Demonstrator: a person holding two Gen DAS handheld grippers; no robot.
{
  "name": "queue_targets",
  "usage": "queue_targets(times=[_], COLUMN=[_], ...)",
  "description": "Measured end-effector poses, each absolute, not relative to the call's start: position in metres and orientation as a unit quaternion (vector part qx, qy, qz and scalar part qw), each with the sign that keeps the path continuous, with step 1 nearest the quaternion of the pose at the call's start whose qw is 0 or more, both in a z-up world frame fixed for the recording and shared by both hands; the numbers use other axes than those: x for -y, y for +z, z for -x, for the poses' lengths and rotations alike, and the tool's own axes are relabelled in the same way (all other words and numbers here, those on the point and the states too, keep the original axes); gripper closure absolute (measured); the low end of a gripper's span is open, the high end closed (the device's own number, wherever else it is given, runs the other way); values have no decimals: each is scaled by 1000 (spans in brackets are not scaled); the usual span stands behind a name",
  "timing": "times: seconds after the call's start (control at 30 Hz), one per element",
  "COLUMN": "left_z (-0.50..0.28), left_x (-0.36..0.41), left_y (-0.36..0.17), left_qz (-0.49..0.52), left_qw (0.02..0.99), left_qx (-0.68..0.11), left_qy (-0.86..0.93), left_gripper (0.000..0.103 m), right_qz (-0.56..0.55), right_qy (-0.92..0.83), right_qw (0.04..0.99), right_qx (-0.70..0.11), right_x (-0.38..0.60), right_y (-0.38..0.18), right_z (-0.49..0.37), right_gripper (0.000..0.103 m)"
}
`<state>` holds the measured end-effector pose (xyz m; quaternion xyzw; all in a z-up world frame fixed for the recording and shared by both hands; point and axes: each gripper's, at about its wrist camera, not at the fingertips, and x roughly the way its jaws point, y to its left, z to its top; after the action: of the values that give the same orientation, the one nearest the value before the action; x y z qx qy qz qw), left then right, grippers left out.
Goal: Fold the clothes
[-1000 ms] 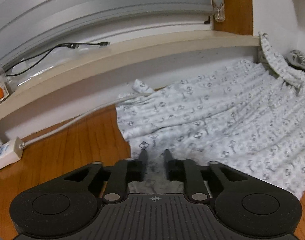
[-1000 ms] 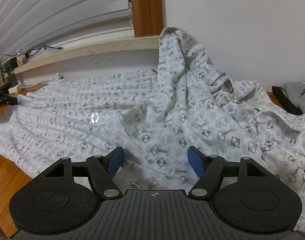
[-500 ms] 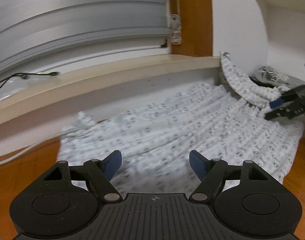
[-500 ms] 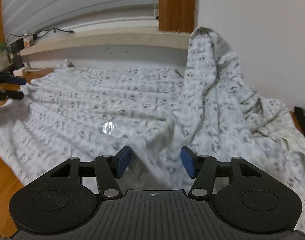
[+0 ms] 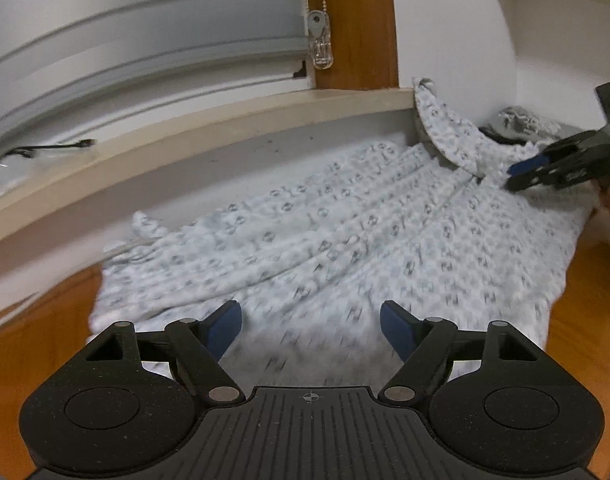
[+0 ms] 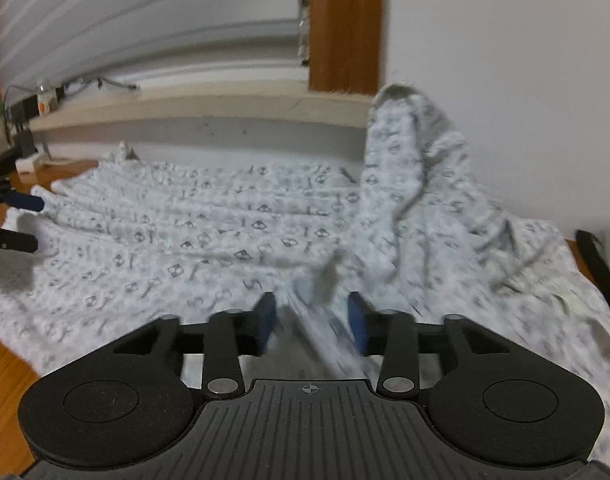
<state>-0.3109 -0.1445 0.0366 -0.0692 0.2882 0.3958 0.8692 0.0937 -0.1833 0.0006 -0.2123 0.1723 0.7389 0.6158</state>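
A white garment point(image 5: 345, 240) with a small grey checked print lies spread and rippled across the wooden counter point(image 5: 33, 344) below the window sill. One end climbs up the wall in the corner, bunched and creased.

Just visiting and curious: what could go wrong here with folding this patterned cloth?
The cloth is rumpled, so a fold could come out crooked. One corner climbs the wall and may drag unevenly. The right gripper jaws are opening around a raised ridge, which may slip free.
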Motion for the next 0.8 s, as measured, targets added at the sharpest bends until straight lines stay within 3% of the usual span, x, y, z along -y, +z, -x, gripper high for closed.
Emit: queue_targets(times=[0.17, 0.43, 0.8], left_z=[348, 387, 398], left_x=[162, 187, 189], left_y=[40, 34, 35], left_qz=[112, 134, 134], left_qw=[862, 841, 837], left_qx=[-289, -307, -321], left_qy=[401, 425, 422], left_gripper=[30, 50, 54], right_qz=[214, 189, 193], right_qy=[731, 684, 658], right_qw=[619, 674, 700], right_qx=[-192, -205, -200], right_x=[216, 262, 267], right_y=[-10, -19, -22], right_z=[-111, -150, -197], right_gripper=[53, 53, 52])
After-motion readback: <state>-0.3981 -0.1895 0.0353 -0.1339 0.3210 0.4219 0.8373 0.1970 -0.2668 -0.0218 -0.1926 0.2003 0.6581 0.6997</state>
